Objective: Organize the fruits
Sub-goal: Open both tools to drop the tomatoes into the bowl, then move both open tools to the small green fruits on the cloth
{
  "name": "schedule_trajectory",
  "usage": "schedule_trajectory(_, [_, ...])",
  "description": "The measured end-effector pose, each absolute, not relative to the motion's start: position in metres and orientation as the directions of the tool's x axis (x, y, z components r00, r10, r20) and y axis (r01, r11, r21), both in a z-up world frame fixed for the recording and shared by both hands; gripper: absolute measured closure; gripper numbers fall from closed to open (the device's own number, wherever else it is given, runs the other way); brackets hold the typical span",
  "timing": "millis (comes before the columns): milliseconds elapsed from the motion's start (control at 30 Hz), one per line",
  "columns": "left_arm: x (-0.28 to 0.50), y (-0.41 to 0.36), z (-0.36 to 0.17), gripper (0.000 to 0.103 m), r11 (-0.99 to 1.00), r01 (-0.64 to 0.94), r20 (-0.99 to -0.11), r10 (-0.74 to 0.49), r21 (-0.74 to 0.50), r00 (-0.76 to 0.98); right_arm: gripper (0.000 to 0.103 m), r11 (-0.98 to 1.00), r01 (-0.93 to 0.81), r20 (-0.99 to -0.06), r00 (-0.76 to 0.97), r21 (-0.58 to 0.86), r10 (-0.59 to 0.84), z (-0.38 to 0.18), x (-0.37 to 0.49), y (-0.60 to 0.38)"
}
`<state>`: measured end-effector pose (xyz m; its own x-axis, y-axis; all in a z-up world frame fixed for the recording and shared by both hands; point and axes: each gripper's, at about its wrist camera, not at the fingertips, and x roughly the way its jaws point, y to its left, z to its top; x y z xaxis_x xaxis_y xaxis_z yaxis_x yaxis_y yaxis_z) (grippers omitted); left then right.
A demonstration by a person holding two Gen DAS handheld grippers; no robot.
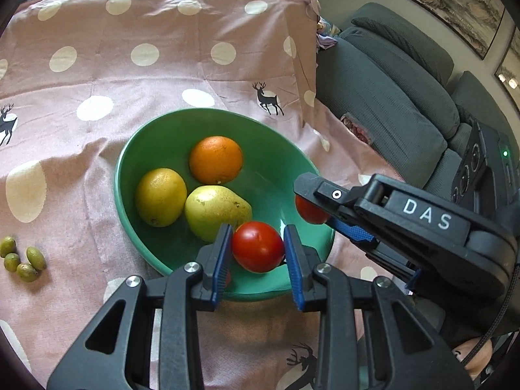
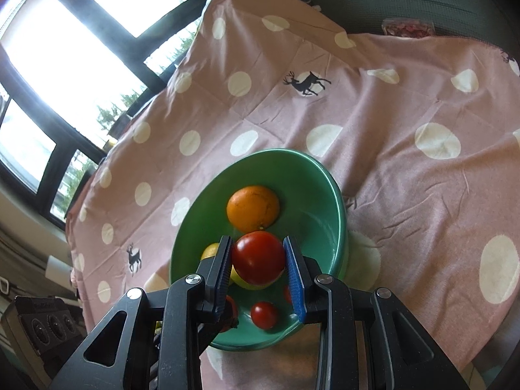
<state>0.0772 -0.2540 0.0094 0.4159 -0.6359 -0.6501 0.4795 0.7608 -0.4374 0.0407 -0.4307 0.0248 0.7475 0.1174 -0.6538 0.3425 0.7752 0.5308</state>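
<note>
Tomatoes are the fruit in hand: the left gripper (image 1: pixel 258 253) is clamped on one tomato (image 1: pixel 257 246) over the near rim of the green bowl (image 1: pixel 169 123), and the right gripper (image 2: pixel 258 260) pinches a second tomato (image 2: pixel 258 257) above the same bowl — each set of jaws closed only as far as the fruit between the pads allows. To finish well, I would lower each tomato close to the bowl floor before letting go (soft skins bruise if dropped), and release one at a time, since the two grippers crowd the same near edge. Already inside lie an orange (image 1: pixel 216 159), a lemon (image 1: pixel 160 196) and a pear (image 1: pixel 216 213), leaving free room toward the right side; a small tomato (image 2: pixel 264 314) sits on the floor there. Four small green fruits (image 1: pixel 22 258) wait on the spotted cloth (image 1: pixel 97 48) — well apart from the bowl. A grey sofa (image 1: pixel 390 97) stands behind.
</note>
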Motion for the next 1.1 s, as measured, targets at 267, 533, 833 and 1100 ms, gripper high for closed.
schedule_trajectory(267, [0.077,-0.241,0.015,0.051,0.769,0.458,-0.637,-0.632,-0.446,0.441,0.058,0.735,0.364,-0.645,0.753,0.572,0.128,0.022,0.04,-0.435])
schedule_trajectory(533, [0.077,-0.163,0.027,0.046,0.869,0.276,-0.648,-0.492,-0.411,0.582,0.051,0.794,0.274,-0.616,0.772,0.543,0.155,0.041,0.038,-0.411])
schedule_trajectory(833, [0.085,-0.071,0.014,0.048,0.939,-0.001,-0.712,-0.26,-0.344,0.652,0.051,0.879,0.112,-0.627,0.742,0.463,0.236,0.055,0.049,-0.335])
schedule_trajectory(1100, [0.104,-0.041,-0.02,0.06,0.933,-0.042,-0.761,-0.265,-0.357,0.592,0.052,0.902,0.019,-0.718,0.613,0.431,0.33,0.028,0.085,-0.263])
